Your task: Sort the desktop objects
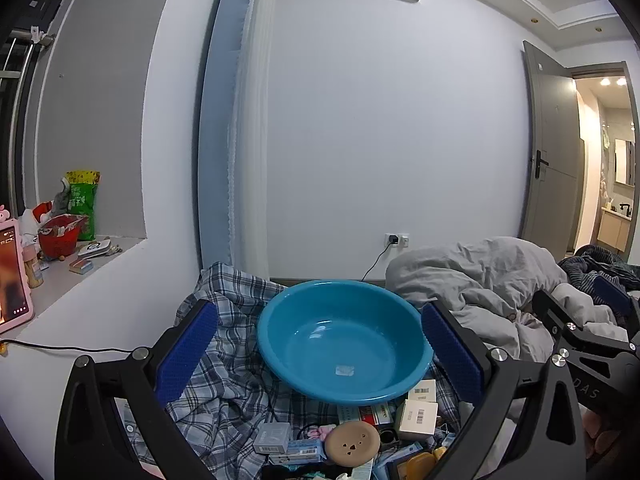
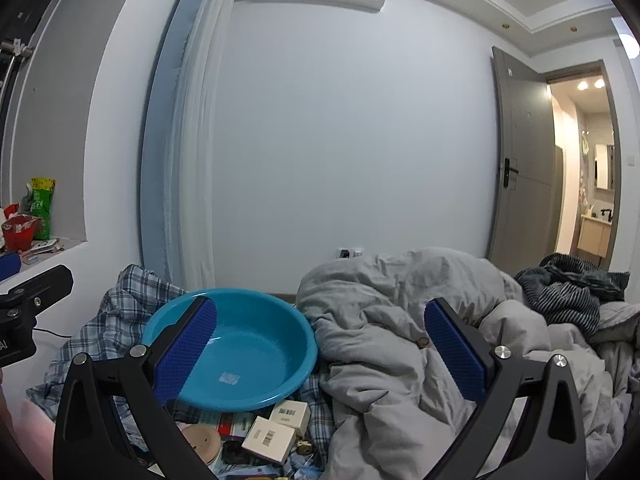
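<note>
While both tools hang raised with nothing in them, the left gripper [image 1: 320, 354] and right gripper [image 2: 320, 356] stand spread wide, likely poised to pick from the clutter. That clutter of small boxes [image 1: 418, 416] and a round tan lid [image 1: 352, 443] lies on the plaid cloth [image 1: 224, 380], just beside the near rim of the blue basin [image 1: 344, 340], the probable sorting bin. A grey duvet [image 2: 400, 320] crowds the basin's right side
</note>
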`<act>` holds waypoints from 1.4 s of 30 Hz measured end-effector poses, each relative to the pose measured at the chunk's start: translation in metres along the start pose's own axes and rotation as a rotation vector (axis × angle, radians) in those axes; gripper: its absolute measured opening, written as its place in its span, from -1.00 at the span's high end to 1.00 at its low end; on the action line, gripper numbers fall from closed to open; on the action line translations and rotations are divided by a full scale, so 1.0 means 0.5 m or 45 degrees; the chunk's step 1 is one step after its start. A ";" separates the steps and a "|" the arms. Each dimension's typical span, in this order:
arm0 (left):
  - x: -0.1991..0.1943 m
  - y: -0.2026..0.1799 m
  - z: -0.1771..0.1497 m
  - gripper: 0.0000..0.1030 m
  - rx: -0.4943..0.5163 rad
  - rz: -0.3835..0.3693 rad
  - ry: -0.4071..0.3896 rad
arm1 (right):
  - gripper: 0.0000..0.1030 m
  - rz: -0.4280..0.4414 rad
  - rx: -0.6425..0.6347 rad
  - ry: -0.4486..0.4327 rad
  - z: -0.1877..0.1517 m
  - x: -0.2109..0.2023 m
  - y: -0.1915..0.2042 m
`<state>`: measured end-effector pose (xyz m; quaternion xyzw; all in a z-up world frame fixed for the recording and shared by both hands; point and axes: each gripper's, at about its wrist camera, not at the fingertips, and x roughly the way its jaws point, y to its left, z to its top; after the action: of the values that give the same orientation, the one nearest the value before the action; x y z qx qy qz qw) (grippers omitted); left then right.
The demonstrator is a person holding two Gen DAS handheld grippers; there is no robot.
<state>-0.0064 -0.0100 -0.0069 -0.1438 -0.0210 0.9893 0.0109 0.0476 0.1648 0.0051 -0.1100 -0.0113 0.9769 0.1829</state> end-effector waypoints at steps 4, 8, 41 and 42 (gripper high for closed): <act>-0.003 0.002 -0.001 -1.00 0.002 0.001 -0.006 | -1.00 0.008 0.020 0.030 -0.003 0.004 -0.007; -0.003 0.002 0.001 -1.00 0.015 -0.016 0.002 | -1.00 -0.007 0.016 0.028 -0.004 0.003 -0.007; 0.009 0.001 0.003 -1.00 0.043 -0.083 0.034 | -1.00 0.019 0.026 0.074 -0.010 0.009 -0.001; 0.008 0.000 0.002 -1.00 0.050 -0.077 0.029 | -1.00 0.021 0.028 0.074 -0.010 0.008 -0.002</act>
<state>-0.0108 -0.0098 -0.0069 -0.1540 -0.0056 0.9871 0.0438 0.0453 0.1670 -0.0007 -0.1364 0.0058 0.9748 0.1764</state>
